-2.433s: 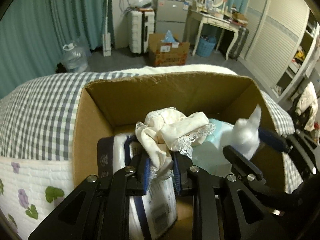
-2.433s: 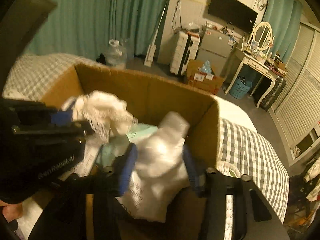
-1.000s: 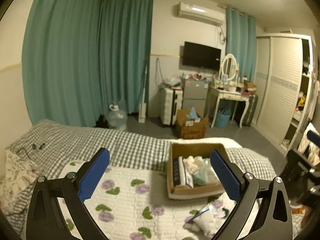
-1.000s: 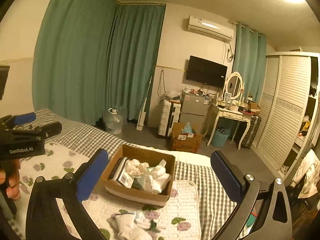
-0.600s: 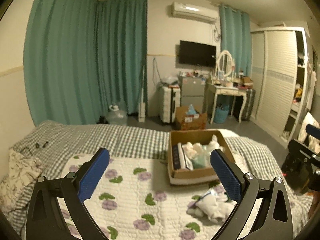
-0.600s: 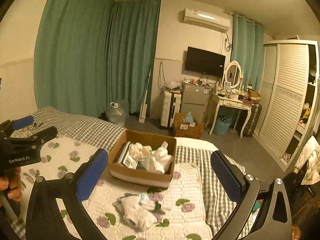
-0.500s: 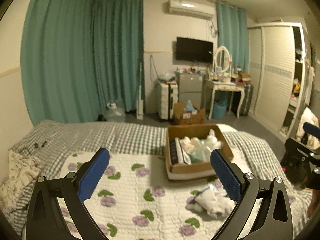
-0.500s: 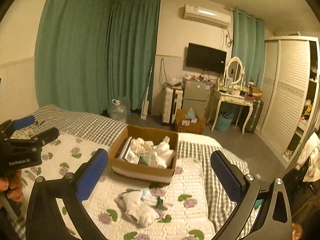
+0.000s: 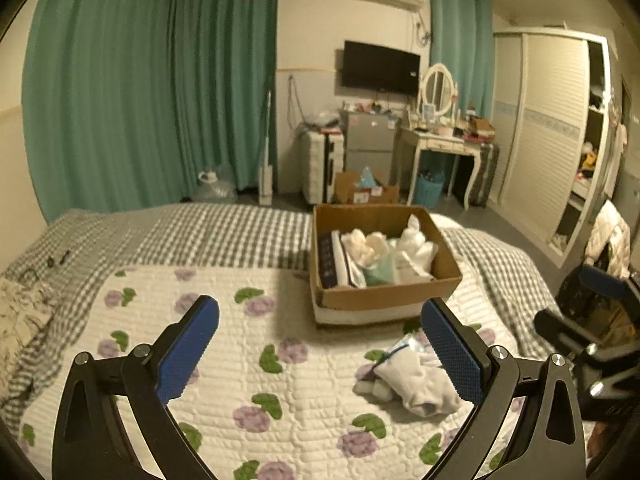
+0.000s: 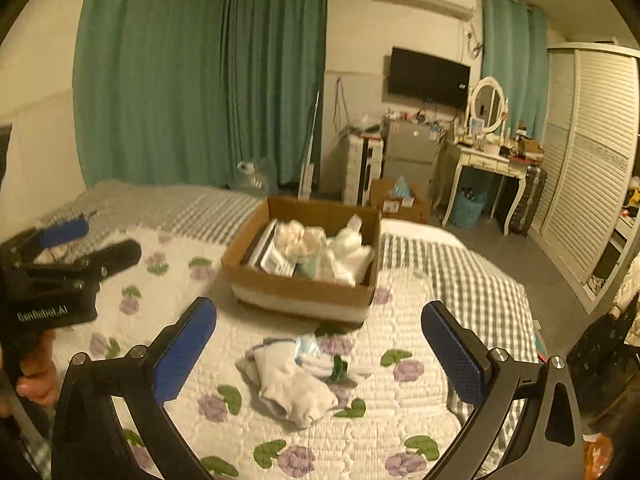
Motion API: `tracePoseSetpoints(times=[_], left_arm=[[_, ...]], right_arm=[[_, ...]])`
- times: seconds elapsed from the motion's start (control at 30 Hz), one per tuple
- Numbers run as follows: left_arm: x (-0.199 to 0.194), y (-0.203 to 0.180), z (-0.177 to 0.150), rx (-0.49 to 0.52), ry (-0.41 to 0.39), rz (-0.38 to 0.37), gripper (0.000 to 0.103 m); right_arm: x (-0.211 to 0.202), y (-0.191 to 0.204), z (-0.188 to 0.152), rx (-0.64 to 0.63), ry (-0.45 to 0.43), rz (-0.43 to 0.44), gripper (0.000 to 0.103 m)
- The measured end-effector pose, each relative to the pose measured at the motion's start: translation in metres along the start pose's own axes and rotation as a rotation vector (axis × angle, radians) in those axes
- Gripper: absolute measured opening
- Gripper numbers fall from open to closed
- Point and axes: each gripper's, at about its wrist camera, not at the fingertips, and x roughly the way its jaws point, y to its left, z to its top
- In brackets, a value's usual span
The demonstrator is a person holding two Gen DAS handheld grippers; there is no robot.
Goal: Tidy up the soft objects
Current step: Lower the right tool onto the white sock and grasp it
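Observation:
A brown cardboard box [image 9: 384, 302] [image 10: 296, 288] rests on the bed and holds cream and white cloths, a teal packet and a dark-edged pack. In front of it a small pile of white socks [image 9: 416, 380] [image 10: 296, 380] lies on the floral quilt. My left gripper [image 9: 318, 354] is open and empty, well back from the box. My right gripper [image 10: 318, 350] is open and empty too, with the sock pile showing between its fingers lower down. The left gripper's body [image 10: 52, 276] appears at the left of the right wrist view, held by a hand.
The white quilt with purple flowers [image 9: 248, 360] covers a grey checked sheet [image 9: 200, 232]. Beyond the bed stand teal curtains, a white suitcase [image 9: 322, 168], a second cardboard box [image 9: 364, 192] on the floor, a white dressing table [image 9: 444, 148] and a wardrobe [image 9: 548, 128].
Both grippers let go of their cloths in the box, opened wide and pulled far back from it. Lately both views tilt down, bringing the sock pile closer.

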Motion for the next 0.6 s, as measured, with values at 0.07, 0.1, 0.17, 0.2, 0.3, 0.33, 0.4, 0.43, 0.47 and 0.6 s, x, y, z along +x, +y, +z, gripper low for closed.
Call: tracePoseSetpoints(times=[0.07, 0.1, 0.17, 0.2, 0.3, 0.33, 0.4, 0.43, 0.47, 0.6], left_arm=[[0.008, -0.001, -0.004, 0.009, 0.013, 0.002, 0.103], [0.014, -0.002, -0.007, 0.021, 0.026, 0.007, 0.103], [0.023, -0.004, -0.012, 0.043, 0.045, -0.002, 0.103], [0.028, -0.006, -0.015, 0.052, 0.054, -0.009, 0.103], [0.043, -0.009, -0.023, 0.076, 0.09, -0.007, 0.103], [0.051, -0.011, -0.026, 0.085, 0.108, -0.006, 0.103], [0.06, -0.011, -0.031, 0.093, 0.131, -0.009, 0.103], [0.067, -0.011, -0.035, 0.095, 0.15, -0.013, 0.103], [0.071, -0.011, -0.037, 0.096, 0.162, -0.014, 0.103], [0.094, -0.006, -0.048, 0.085, 0.214, -0.009, 0.103]], right_arm=[[0.015, 0.002, -0.006, -0.01, 0.037, 0.003, 0.103], [0.024, 0.002, -0.011, -0.013, 0.062, 0.007, 0.103], [0.039, 0.002, -0.018, -0.014, 0.099, 0.015, 0.103], [0.047, 0.003, -0.022, -0.015, 0.116, 0.019, 0.103], [0.071, 0.006, -0.034, -0.024, 0.161, 0.015, 0.103], [0.079, 0.007, -0.038, -0.027, 0.182, 0.018, 0.103], [0.095, 0.008, -0.047, -0.027, 0.224, 0.029, 0.103], [0.104, 0.009, -0.052, -0.027, 0.248, 0.036, 0.103], [0.11, 0.01, -0.056, -0.029, 0.266, 0.041, 0.103], [0.143, 0.015, -0.074, -0.05, 0.355, 0.045, 0.103]])
